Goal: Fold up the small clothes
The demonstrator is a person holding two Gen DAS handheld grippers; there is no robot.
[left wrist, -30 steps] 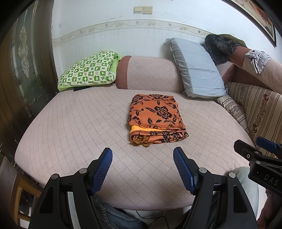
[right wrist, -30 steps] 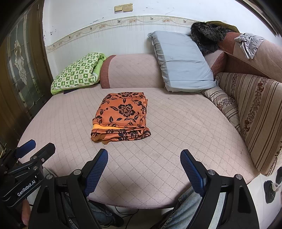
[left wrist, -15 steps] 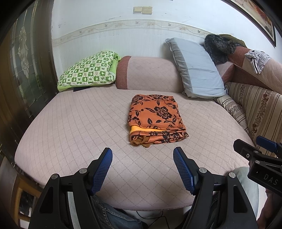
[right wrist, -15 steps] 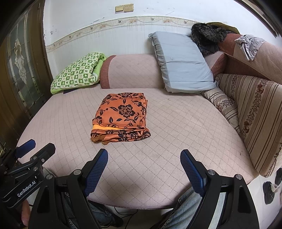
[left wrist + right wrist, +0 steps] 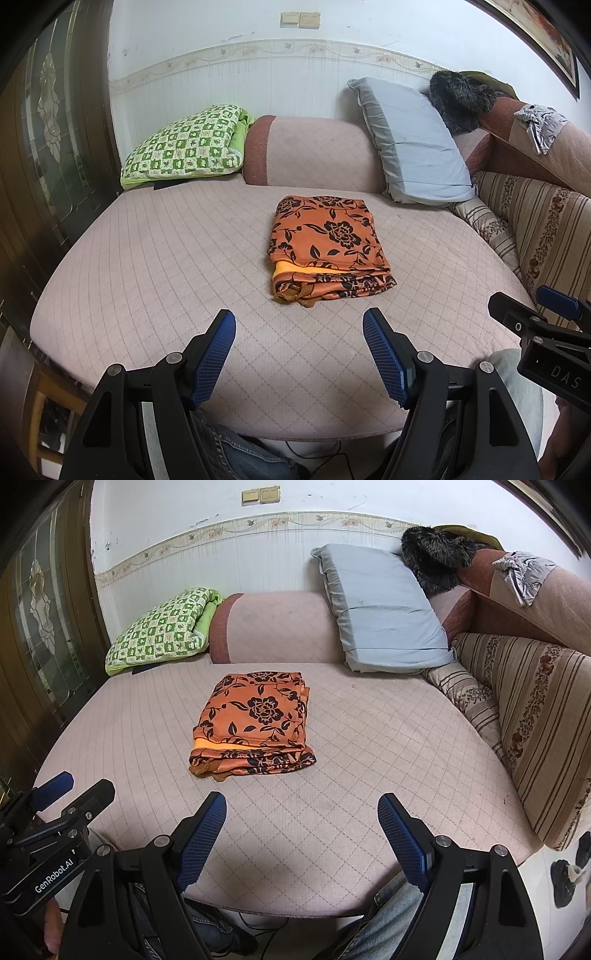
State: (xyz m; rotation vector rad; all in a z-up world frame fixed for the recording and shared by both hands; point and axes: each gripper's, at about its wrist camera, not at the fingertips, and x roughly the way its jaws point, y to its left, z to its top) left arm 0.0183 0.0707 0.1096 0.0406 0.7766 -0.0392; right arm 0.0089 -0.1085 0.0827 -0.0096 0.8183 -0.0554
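An orange garment with a black flower print (image 5: 327, 245) (image 5: 255, 722) lies folded into a compact rectangle in the middle of the pink quilted bed (image 5: 147, 266) (image 5: 388, 746), its layered edges facing me. My left gripper (image 5: 299, 323) hovers over the near edge of the bed, a short way in front of the garment, open with nothing between its blue pads. My right gripper (image 5: 302, 805) hangs beside it to the right, also open and empty. Each gripper's black body shows at the edge of the other's view.
A green checked pillow (image 5: 184, 144) and a grey-blue pillow (image 5: 413, 144) lean at the back. A striped sofa back (image 5: 535, 716) runs along the right, with a grey cloth (image 5: 524, 572) on top. A person's jeans-clad legs (image 5: 236, 454) are below the bed edge.
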